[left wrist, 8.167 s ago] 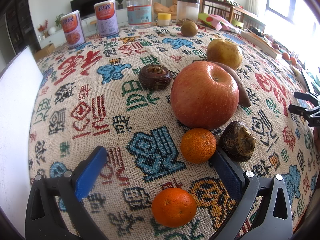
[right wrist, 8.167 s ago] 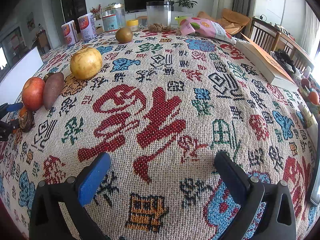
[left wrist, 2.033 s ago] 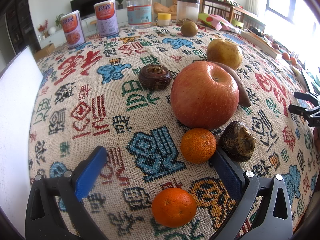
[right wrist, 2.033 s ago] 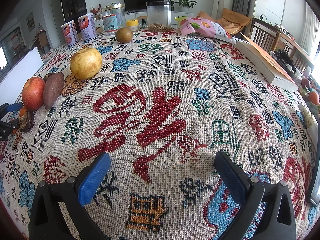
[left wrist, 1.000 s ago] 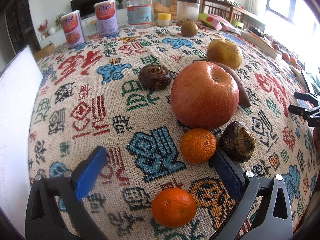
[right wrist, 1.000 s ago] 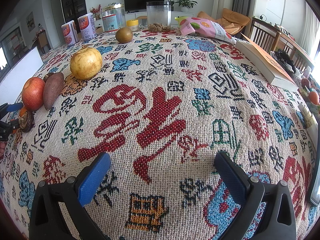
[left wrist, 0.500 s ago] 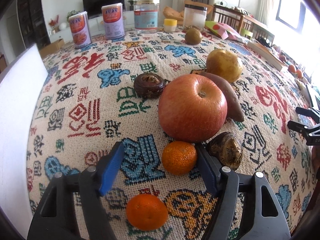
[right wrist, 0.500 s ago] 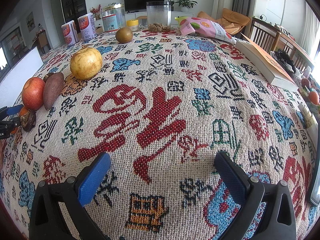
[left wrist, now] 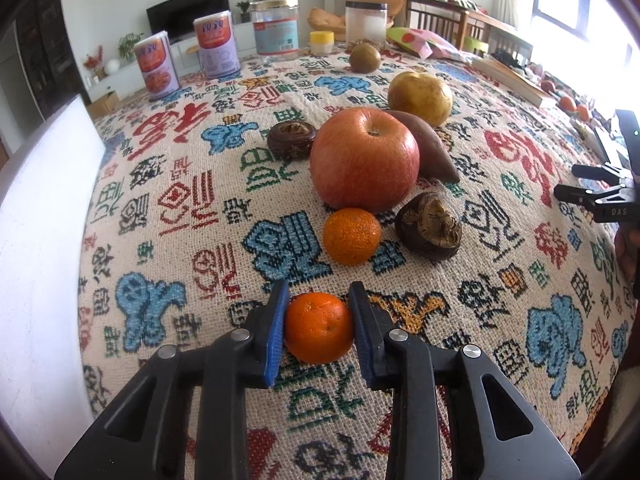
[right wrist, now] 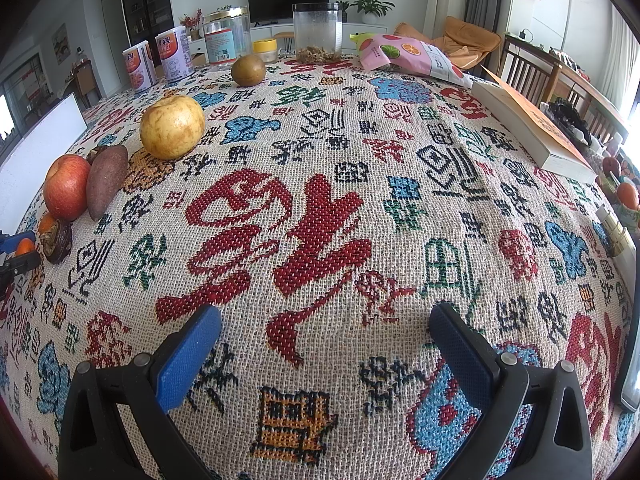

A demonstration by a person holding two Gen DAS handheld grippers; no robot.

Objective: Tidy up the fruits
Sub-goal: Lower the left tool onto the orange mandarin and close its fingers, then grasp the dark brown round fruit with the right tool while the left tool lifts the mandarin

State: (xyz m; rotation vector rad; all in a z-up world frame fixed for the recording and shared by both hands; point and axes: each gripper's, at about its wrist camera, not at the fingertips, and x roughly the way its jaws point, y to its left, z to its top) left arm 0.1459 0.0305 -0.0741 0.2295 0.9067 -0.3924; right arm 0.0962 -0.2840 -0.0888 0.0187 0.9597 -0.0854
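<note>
Left gripper (left wrist: 319,316) had just closed its blue pads on the near mandarin (left wrist: 319,327), on the tablecloth (left wrist: 168,208); a second mandarin (left wrist: 352,236) and the apple (left wrist: 365,160) lay beyond. Right gripper (right wrist: 325,342) stood wide, empty.

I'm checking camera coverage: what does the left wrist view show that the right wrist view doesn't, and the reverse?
Only the left wrist view shows the left claw from behind, shut on the near tangerine after just closing, and a whole dark round fruit behind the apple.

Only the right wrist view shows the right claw, open over bare tablecloth, and the snack bag's print.

Both show the apple, sweet potato, yellow pear and cans.
</note>
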